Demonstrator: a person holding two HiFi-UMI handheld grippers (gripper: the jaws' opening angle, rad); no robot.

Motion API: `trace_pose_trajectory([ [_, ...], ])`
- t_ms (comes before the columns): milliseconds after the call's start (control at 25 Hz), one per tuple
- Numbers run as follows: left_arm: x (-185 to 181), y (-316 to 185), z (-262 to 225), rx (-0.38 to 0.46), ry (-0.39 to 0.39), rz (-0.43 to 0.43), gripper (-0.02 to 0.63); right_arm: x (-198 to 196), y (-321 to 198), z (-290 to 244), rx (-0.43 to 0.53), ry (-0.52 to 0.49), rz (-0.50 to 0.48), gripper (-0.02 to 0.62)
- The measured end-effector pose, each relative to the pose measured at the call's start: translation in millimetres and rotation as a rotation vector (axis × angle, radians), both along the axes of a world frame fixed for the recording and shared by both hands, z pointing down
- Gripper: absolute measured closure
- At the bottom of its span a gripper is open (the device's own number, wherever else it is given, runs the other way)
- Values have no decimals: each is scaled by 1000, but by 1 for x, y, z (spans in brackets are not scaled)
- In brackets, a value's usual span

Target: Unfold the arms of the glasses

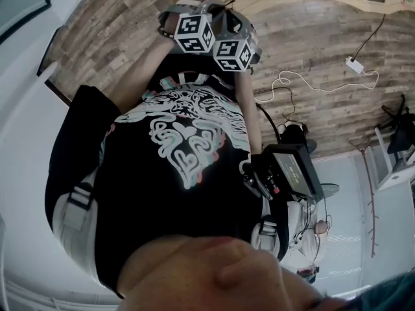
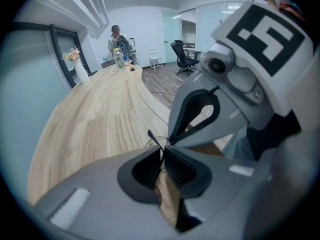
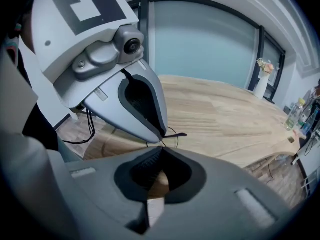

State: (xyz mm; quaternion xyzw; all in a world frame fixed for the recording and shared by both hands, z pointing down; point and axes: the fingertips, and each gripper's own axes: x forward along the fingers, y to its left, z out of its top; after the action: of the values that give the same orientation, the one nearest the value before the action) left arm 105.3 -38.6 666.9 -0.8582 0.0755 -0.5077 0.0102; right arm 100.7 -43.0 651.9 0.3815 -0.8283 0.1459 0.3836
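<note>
Near the table [image 2: 90, 119], left gripper [image 2: 162, 147] and right gripper [image 3: 160, 145] jaws pinch the glasses [image 3: 176, 134].

Curved table [image 2: 95, 124] of pale wood planks. At its far end stand a white vase [image 2: 80, 72] of flowers, a clear bottle [image 2: 118, 60] and a small dark object [image 2: 132, 69].

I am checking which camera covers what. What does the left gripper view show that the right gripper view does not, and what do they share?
Only the left gripper view: the right gripper's marker cube, an office chair and a person at the table's far end. Only the right gripper view: the left gripper's marker cube. Both: the wooden table, the vase of flowers, and the thin wire glasses, held by the shut left gripper and right gripper.
</note>
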Motion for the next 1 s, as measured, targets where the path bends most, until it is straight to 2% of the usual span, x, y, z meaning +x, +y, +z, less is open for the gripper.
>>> trace_pose_trajectory([
  [320, 0, -1, -8, -27, 52, -52, 592, 3, -3, 3, -36, -29, 70, 597],
  [760, -14, 1, -48, 9, 126, -115, 595, -2, 5, -5, -30, -10, 69, 597],
  [1000, -30, -5, -71, -16, 212, -220, 597, -4, 7, -6, -36, 6, 69, 596],
])
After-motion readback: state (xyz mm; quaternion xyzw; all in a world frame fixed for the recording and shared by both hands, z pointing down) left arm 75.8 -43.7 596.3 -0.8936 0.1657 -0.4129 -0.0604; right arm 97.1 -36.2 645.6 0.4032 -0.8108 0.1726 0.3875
